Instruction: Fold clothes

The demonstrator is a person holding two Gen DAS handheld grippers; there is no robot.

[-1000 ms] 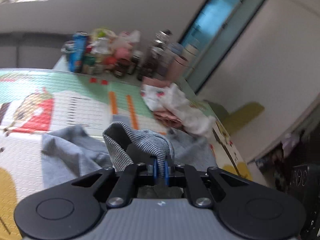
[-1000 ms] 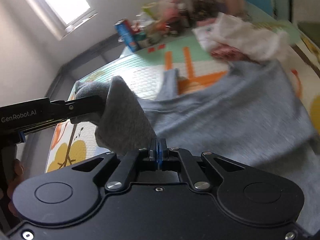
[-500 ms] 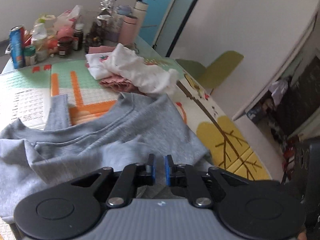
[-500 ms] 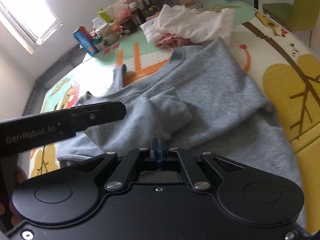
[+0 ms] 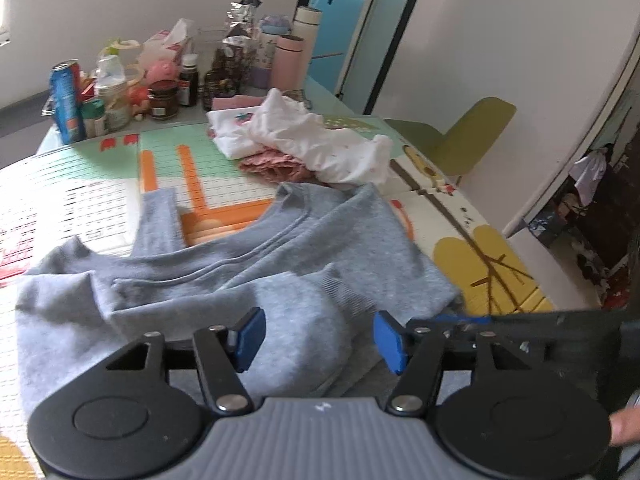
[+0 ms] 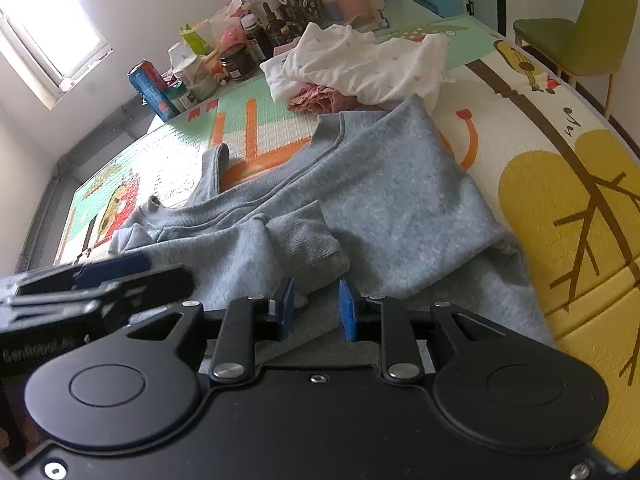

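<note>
Letting go was the business of that moment: both pairs of tongs were opening, where a second before each had been pinched tight on the grey sweatshirt (image 5: pixel 328 248). My left tongs (image 5: pixel 318 336) stood well spread, their blue pads clear of the cloth, with a rounded hump of folded sleeve lying just ahead of and below them, between the pads but not pressed by either. My right tongs (image 6: pixel 314 306) had parted less; the ribbed cuff (image 6: pixel 304 236) lay just ahead of them, and I could see grey cloth in the gap but no pad biting it. Earlier the left tongs had carried that ribbed cuff up off the surface (image 6: pixel 560 184), and the right had held a raised fold; now both pieces lay on the sweatshirt's body, the sleeve folded in over the chest. The garment was spread directly ahead of both tongs, its neckline toward the far side, and beyond it sat the white and pink pile of other clothes (image 5: pixel 304 140), with bottles and cans (image 5: pixel 120 92) further off. From the right view, my left tongs showed as a dark bar off to the left side, close alongside. I judged this sleeve fold as placed, though rumpled; the next step probably wanted a fresh grip on the opposite sleeve or the hem, and the loose hump might need flattening first.
</note>
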